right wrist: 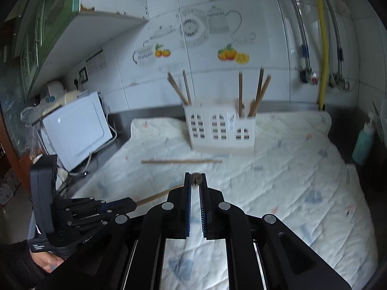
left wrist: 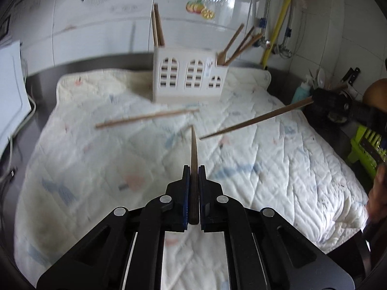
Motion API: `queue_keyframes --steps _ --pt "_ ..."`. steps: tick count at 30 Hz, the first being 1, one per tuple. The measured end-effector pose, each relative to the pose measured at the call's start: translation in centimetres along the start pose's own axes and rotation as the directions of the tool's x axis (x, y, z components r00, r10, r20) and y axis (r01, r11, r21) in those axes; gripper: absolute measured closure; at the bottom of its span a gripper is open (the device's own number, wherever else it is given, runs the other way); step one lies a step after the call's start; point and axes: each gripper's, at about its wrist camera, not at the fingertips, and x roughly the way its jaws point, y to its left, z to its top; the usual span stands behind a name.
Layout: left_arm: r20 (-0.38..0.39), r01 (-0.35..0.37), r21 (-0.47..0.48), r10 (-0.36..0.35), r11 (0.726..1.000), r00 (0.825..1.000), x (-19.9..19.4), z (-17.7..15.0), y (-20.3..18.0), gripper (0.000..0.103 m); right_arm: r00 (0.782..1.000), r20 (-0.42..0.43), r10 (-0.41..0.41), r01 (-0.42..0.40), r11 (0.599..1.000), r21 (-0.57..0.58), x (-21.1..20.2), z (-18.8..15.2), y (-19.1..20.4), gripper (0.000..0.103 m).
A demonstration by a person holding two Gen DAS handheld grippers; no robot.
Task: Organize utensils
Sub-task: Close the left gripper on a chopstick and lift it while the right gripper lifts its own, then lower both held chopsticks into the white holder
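Quilted padding (left wrist: 278,169) covers the counter, white with faint pastel prints, and everything else sits relative to the white house-shaped holder (left wrist: 189,75) standing at its far edge, close to the tiled wall. A white microwave (right wrist: 77,130) stands well off to the holder's left, beyond the padding. Inside the holder, a few chopsticks lean in the left compartment (left wrist: 157,25) and several more in the lower right compartment (left wrist: 238,43). On the padding just in front of the holder lies a loose chopstick (left wrist: 147,118). Nearer still, the left gripper (left wrist: 194,169) is clamped on a dark chopstick (left wrist: 194,149) whose tip points toward the holder. To the holder's front right, the right gripper (right wrist: 195,176) pinches the end of another chopstick (left wrist: 256,120), held clear above the padding.
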Motion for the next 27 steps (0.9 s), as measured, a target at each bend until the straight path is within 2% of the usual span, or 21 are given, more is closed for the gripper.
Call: queue_keyframes --steps 7,15,27 --pt "0.029 0.034 0.014 -0.035 0.999 0.999 0.4 3.6 1.0 0.098 0.999 0.001 0.032 -0.032 0.999 -0.042 0.2 4.9 -0.5 0.097" --pt "0.040 0.048 0.035 -0.050 0.998 0.998 1.7 7.1 1.8 0.098 0.999 0.034 0.023 -0.020 0.997 -0.078 1.2 10.1 -1.4 0.097" --pt "0.104 0.056 0.088 -0.066 0.995 0.992 0.4 11.8 1.8 0.098 0.995 0.074 -0.071 0.080 0.988 -0.129 3.3 16.6 -3.0 0.097"
